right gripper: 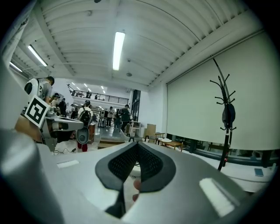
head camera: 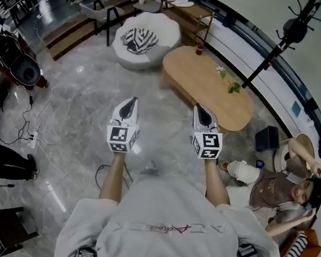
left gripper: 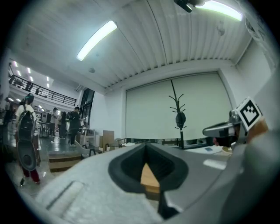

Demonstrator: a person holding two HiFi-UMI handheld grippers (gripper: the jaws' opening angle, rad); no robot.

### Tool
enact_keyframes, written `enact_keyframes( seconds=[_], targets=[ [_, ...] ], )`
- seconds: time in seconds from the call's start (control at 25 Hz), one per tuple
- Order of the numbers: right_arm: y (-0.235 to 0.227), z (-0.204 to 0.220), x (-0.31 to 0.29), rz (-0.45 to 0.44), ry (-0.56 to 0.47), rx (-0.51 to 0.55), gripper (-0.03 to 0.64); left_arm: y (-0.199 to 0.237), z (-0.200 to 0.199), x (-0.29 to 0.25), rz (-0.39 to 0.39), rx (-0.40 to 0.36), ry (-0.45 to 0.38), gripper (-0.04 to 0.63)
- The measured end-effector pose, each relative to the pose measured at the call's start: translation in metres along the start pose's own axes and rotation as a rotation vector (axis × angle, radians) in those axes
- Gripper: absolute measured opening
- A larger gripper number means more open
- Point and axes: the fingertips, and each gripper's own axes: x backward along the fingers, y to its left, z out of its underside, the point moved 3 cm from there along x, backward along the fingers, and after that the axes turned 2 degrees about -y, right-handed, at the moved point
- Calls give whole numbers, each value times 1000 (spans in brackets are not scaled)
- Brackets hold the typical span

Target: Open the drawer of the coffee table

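Legible text: none found.
1. Reddish script line ran across back of grey shirt (head camera: 168,228), lower ctr of head view. It was too small and blurred to read.
2. B/w square markers sat on cubes of left gripper (head camera: 131,102) and right gripper (head camera: 202,109), mid frame. They showed patterns only, no chars.

The coffee table (head camera: 206,93) is long and low, with a light wooden top rounded at both ends. It stands on the grey stone floor (head camera: 96,90), running diagonally in the head view. Small green sprigs (head camera: 228,81) lie on top, and a red item (head camera: 200,47) sits at its far end. Its drawer cannot be made out from above.
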Motion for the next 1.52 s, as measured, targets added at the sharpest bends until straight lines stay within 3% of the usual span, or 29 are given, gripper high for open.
enact_keyframes(
  seconds=[0.32,0.64,1.52],
  targets=[
    [4,-3,-94,22,13,-18,5,79,0,-56,8,-8,-4,2],
    [15,2,-151,41,20,-21,5,123,13,-93,48,-17,16,2],
    [27,12,-180,47,26,-44,5,156,24,-99,36,-18,27,2]
  ],
)
